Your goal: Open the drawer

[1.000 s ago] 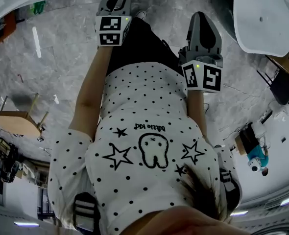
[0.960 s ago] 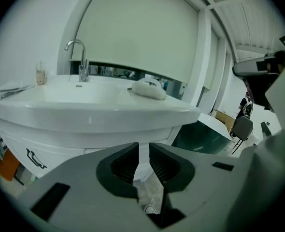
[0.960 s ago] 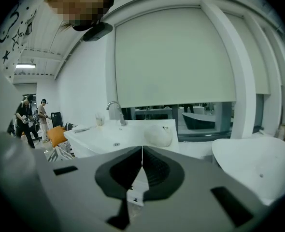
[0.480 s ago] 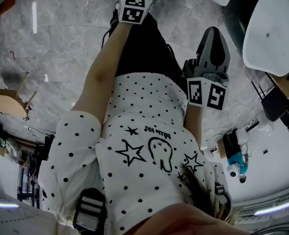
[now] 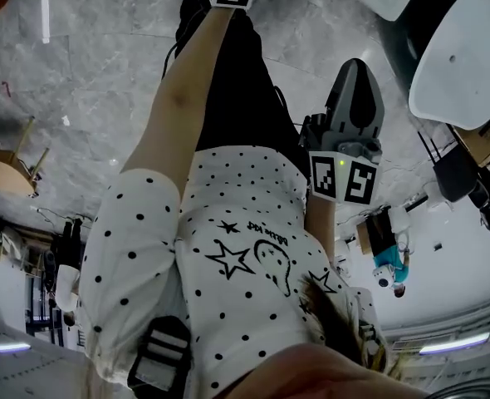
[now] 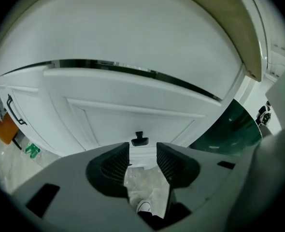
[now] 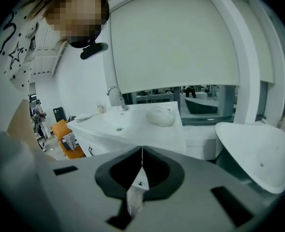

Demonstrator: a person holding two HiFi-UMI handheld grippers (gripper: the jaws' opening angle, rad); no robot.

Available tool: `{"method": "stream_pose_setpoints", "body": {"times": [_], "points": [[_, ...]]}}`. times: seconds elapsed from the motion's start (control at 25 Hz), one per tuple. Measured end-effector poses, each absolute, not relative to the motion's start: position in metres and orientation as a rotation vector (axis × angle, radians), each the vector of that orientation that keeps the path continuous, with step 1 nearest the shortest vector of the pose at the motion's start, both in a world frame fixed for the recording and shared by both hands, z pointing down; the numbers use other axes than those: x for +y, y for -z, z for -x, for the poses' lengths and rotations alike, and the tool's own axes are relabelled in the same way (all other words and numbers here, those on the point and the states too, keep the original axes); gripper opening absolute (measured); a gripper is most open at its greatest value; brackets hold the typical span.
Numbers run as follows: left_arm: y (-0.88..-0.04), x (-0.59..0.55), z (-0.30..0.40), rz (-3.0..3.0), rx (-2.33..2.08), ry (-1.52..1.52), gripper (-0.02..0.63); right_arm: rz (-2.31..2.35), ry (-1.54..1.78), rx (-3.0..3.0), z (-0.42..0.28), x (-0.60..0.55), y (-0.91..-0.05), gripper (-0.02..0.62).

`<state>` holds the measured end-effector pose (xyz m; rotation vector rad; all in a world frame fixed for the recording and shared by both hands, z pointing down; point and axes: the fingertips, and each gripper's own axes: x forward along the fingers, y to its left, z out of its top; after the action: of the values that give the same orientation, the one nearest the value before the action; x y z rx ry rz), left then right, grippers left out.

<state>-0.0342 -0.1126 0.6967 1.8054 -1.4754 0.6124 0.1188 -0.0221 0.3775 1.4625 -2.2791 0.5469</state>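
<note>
Ribbed left gripper [image 6: 142, 151] jaws are seen opening, empty, black handle [image 6: 139, 139] on smooth white drawer [image 6: 133, 117] just ahead; right gripper [image 7: 142, 154] pressed together.

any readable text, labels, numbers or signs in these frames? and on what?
Nothing reads cleanly.
Shirt print: one short line above the cartoon tooth, upside down, too small to read.
Marker cubes: black-and-white square patterns only, no letters or digits.
White front panel: no label or sign.
</note>
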Motion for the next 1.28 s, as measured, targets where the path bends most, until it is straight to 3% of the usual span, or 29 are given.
{"method": "stream_pose_setpoints", "body": {"times": [1.28], "points": [[-0.732, -0.131, 0.026, -1.753, -1.519, -0.615, 0.141, -1.439, -0.654, -2.227, -0.132, -0.014, -0.408, 0.014]]}}
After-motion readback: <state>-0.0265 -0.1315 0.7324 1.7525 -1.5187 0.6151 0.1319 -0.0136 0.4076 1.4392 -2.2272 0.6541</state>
